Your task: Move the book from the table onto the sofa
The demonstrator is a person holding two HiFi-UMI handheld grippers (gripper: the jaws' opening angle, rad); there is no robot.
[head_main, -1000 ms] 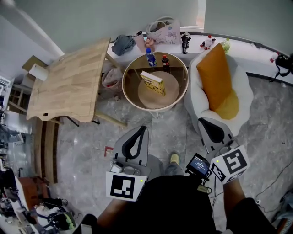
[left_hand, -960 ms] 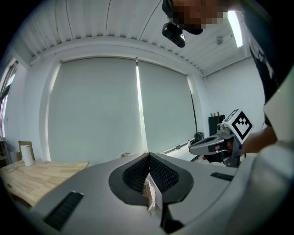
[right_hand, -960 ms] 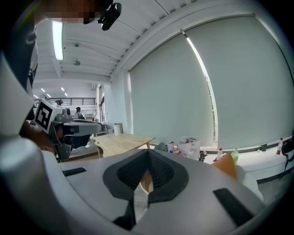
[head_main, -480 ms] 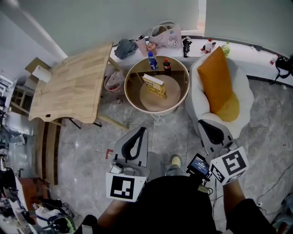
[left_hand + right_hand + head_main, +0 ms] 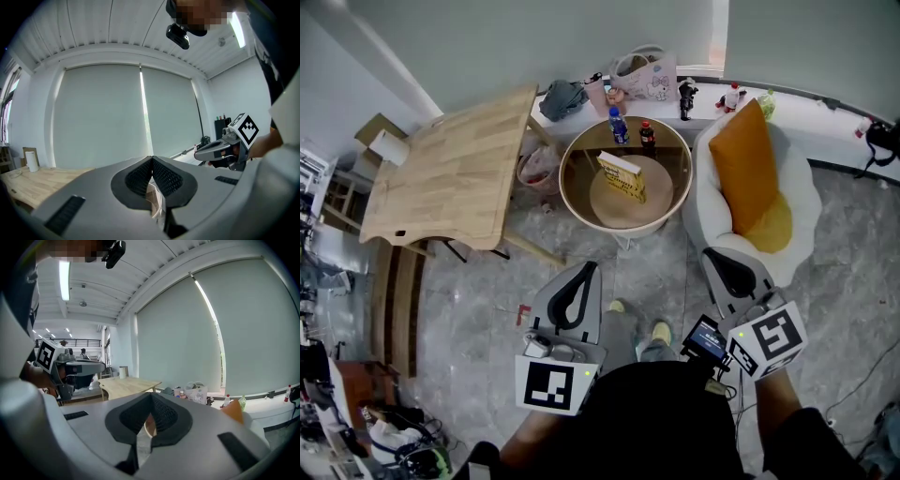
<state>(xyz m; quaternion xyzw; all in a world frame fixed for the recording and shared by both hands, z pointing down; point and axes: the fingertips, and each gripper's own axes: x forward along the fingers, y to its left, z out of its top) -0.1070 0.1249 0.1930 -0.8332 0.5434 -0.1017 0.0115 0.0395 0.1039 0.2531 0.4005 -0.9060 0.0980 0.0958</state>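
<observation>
A yellow book [image 5: 623, 176] stands tilted on the round wooden-rimmed table [image 5: 566, 178] ahead of me. To its right is the white sofa [image 5: 797, 192] with an orange cushion [image 5: 746, 169]. My left gripper [image 5: 592, 265] hangs over the floor well short of the table, jaws closed tip to tip and empty, as the left gripper view [image 5: 151, 158] shows. My right gripper [image 5: 710, 251] is near the sofa's front edge, also shut and empty [image 5: 151, 394]. Neither touches the book.
A large wooden table [image 5: 450, 169] stands at the left. Two bottles [image 5: 620, 125] [image 5: 647, 133] sit at the round table's far edge. Bags [image 5: 645, 71] and small items line the window ledge. The person's feet [image 5: 657, 330] are on the marble floor between the grippers.
A second foot has stepped into view between the grippers. Both grippers keep the same pose and stay shut. The book has not moved.
</observation>
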